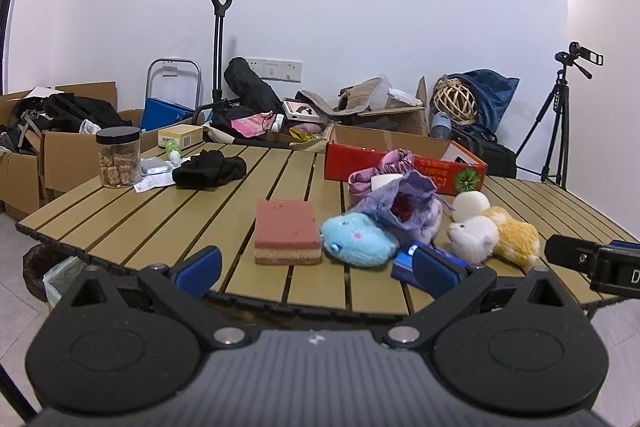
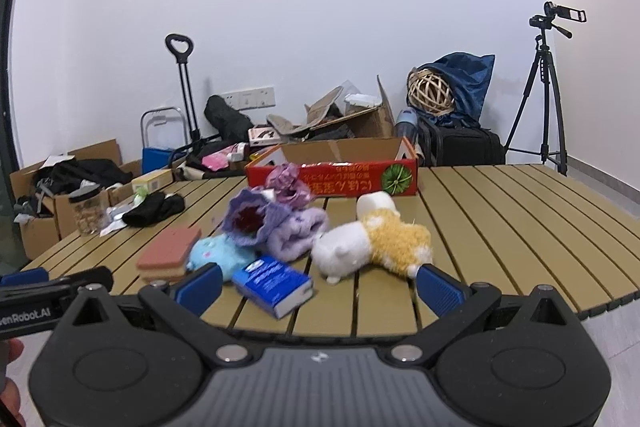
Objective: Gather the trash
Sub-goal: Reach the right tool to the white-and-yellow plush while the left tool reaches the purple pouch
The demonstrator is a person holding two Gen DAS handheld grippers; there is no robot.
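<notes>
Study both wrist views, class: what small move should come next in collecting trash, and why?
Probably ease the left gripper forward and to its left, toward the crumpled white paper scraps beside the clear jar with a black lid. Both grippers are open and empty, short of the slatted tan table, and those scraps look most like trash; the plush toys nearer do not.

the slatted table [image 2: 500, 219] is tan with dark gaps. on it, a sponge [image 1: 287, 231] is pink over tan; beside the sponge, a plush [image 1: 358, 239] is light blue with a pink spot. a small box [image 2: 272, 285] is blue and white. another plush [image 2: 374, 245] is white and yellow. behind these, a cardboard box [image 2: 332, 181] is red with a green round mark. gripper pads [image 1: 200, 265] are blue.
</notes>
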